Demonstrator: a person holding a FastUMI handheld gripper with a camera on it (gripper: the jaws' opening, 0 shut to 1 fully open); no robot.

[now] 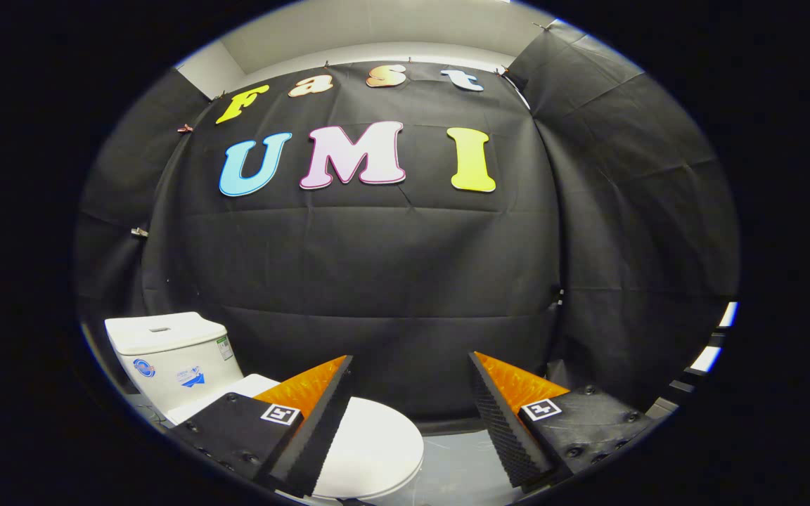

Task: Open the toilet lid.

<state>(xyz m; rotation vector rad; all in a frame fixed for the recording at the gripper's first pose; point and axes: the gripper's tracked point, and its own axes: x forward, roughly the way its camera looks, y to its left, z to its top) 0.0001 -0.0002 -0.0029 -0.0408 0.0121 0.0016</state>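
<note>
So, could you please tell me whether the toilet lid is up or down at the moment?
Down. The toilet lid lies flat over the bowl, in front of the tank. The hand-held gripper is open, its fingers apart above the lid, gripping nothing.

The camera rides on the gripper [410, 365], looking straight at the black wall. The toilet [370, 450] sits low at seven o'clock, quite near.

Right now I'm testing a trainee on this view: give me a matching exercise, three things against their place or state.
Things:
1. toilet lid
2. tank
3. tool

Place or state:
A. open, holding nothing
B. behind the bowl, against the booth wall
C. closed, partly behind one tool finger

Pairs: 1-C, 2-B, 3-A
</note>
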